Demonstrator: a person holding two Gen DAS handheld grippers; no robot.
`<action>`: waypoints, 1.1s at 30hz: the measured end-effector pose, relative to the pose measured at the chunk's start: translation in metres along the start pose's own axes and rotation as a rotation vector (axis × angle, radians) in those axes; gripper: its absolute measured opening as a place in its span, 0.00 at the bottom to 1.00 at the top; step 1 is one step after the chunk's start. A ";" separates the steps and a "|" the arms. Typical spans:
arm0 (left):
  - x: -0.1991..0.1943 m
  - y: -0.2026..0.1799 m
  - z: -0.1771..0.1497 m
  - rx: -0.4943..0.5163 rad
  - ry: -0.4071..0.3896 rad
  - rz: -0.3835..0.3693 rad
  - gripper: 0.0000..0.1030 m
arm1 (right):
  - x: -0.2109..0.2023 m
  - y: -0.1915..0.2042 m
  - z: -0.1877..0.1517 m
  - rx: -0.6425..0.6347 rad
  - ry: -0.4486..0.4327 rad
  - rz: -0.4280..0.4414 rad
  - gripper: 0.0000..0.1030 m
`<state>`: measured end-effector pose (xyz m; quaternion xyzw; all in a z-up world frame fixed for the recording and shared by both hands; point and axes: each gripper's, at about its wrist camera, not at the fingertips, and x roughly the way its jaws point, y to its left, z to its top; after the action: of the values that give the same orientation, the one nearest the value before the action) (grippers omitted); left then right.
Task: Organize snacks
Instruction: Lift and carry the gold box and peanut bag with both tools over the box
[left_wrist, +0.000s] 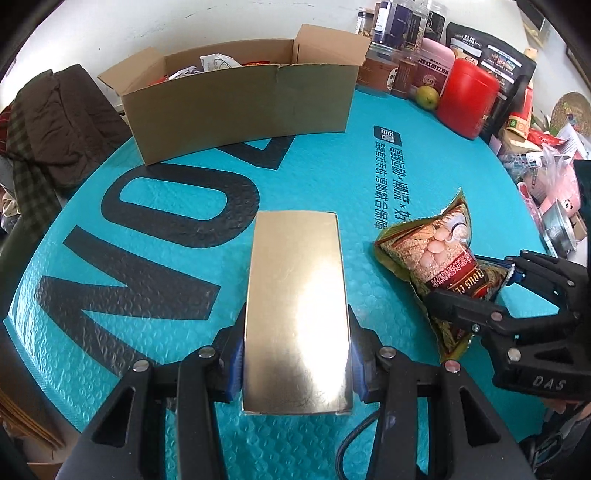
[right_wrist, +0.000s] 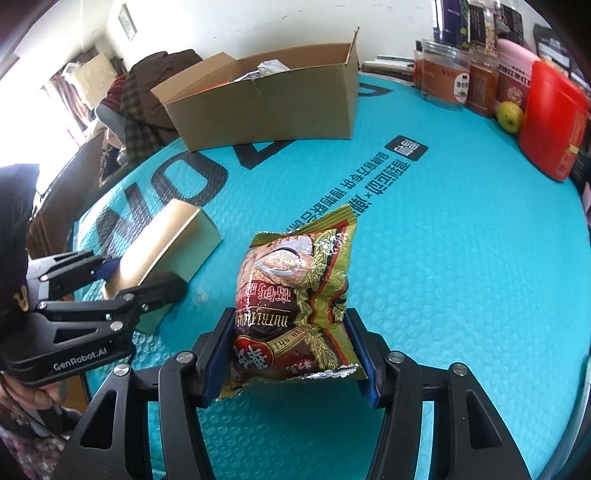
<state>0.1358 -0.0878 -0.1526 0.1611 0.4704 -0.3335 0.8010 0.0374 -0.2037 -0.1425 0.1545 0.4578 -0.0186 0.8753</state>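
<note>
Teal bubble-textured mat (left_wrist: 424, 206) with big dark lettering covers the table; jars and a red canister (left_wrist: 467, 98) crowd its far edge. Your left gripper (left_wrist: 295, 363) is clamped on a gold box (left_wrist: 295, 310), blue pads pressed to both long sides. Your right gripper (right_wrist: 290, 350) grips a green-and-red snack bag (right_wrist: 295, 295) just beside it. Open cardboard box (left_wrist: 240, 107) sits farther back, wrappers inside.

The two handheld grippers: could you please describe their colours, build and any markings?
Both are black plastic linkage frames with silver rivets and blue finger pads. The left gripper body reads "GenRobot.AI"; the right gripper shows "DAS". A dark cable trails beneath the left one. A dark sleeve shows behind it.
</note>
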 end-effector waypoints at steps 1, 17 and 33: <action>0.001 -0.001 0.000 0.004 -0.002 0.006 0.43 | 0.001 0.001 0.000 -0.004 -0.002 -0.004 0.56; 0.011 0.000 0.014 0.004 -0.017 0.036 0.50 | 0.017 0.014 0.006 -0.109 0.003 -0.070 0.87; 0.007 0.005 0.014 -0.032 -0.042 -0.014 0.42 | 0.013 0.009 0.010 -0.084 -0.030 -0.097 0.49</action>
<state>0.1506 -0.0950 -0.1519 0.1381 0.4596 -0.3347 0.8109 0.0542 -0.1967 -0.1455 0.0946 0.4519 -0.0442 0.8859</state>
